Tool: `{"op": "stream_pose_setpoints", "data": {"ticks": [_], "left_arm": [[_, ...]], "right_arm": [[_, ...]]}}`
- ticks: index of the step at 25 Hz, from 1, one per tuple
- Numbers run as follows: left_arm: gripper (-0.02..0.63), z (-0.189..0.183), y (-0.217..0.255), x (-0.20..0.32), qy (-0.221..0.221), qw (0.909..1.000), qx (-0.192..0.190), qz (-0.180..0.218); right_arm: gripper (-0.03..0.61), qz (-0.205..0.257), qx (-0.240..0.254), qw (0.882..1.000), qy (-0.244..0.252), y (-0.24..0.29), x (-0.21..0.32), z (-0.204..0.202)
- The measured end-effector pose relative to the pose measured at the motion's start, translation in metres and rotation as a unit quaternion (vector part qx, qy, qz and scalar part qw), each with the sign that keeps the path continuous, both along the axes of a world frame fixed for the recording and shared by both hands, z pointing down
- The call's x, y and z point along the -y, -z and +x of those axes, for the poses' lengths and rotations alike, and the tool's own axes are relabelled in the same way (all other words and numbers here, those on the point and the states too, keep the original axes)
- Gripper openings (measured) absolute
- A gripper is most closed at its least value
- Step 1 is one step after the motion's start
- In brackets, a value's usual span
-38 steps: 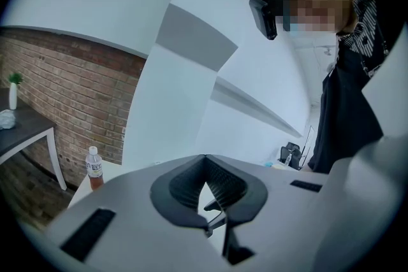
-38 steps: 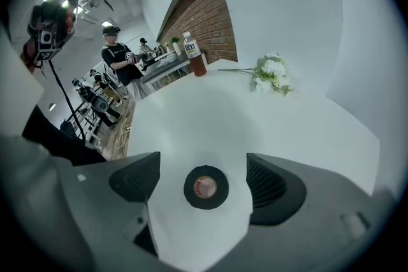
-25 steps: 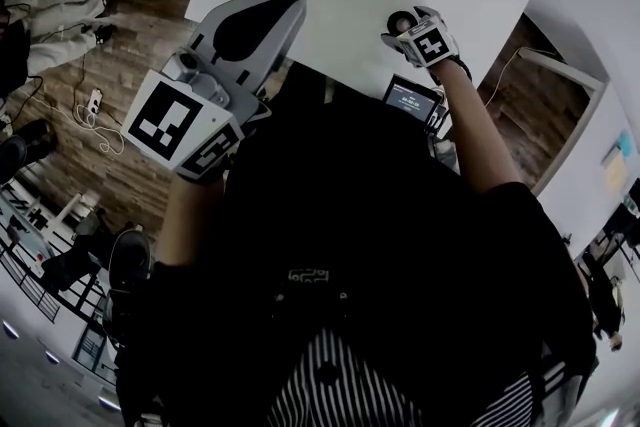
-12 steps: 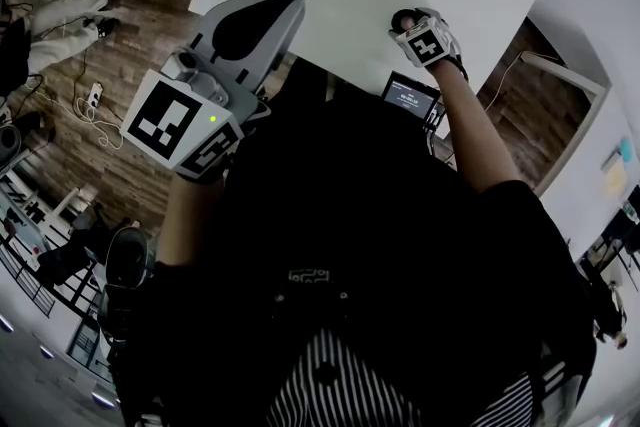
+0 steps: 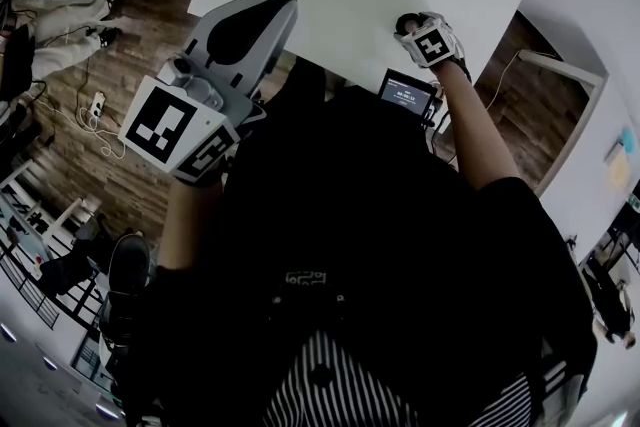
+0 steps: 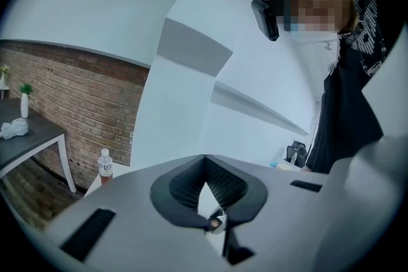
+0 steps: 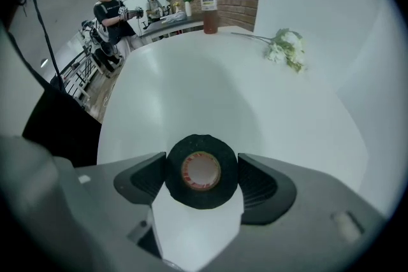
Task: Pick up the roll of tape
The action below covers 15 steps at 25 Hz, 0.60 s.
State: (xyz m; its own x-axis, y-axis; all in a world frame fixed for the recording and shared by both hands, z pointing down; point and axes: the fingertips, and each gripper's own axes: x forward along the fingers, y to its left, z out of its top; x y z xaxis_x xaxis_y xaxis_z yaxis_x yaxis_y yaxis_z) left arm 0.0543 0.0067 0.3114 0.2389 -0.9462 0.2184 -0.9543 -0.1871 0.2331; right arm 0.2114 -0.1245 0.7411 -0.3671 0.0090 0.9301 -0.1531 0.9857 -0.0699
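Though tape (image 7: 201,199) near edge, table (image 7: 210,86) wide

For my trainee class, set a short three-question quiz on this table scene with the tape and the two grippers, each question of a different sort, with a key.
1. True or false: the roll of tape lies between the right gripper's jaws.
2. What lies on the white table beyond the roll? A) a sprig of flowers B) scissors C) a mug
3. What does the left gripper hold?
Key: 1 true; the jaws have just been closing and the pads now meet its sides. 2 A. 3 nothing; its jaws are shut.
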Motion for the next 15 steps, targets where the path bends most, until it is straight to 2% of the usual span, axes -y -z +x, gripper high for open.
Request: {"op": "stream_pose_setpoints", "data": {"ticks": [2,6,11,15], "left_arm": [[0.008,0.001,0.000,-0.001,-0.004,1.0000,-0.002,0.001],[0.008,0.002,0.003,0.005,-0.021,0.9998,-0.003,0.006],[0.008,0.004,0.013,0.015,-0.057,0.9983,-0.007,0.008],[0.008,-0.001,-0.027,0.032,-0.089,0.9960,-0.002,-0.007]], "right_arm": [[0.348,-0.013,0.004,1.000,-0.026,0.002,0.001,0.015],[0.348,-0.009,0.002,0.998,-0.055,0.002,0.009,0.037],[0.347,-0.006,0.012,0.996,-0.088,0.015,0.008,0.044],[0.347,-0.021,0.019,0.994,-0.104,-0.026,0.000,0.034]]}}
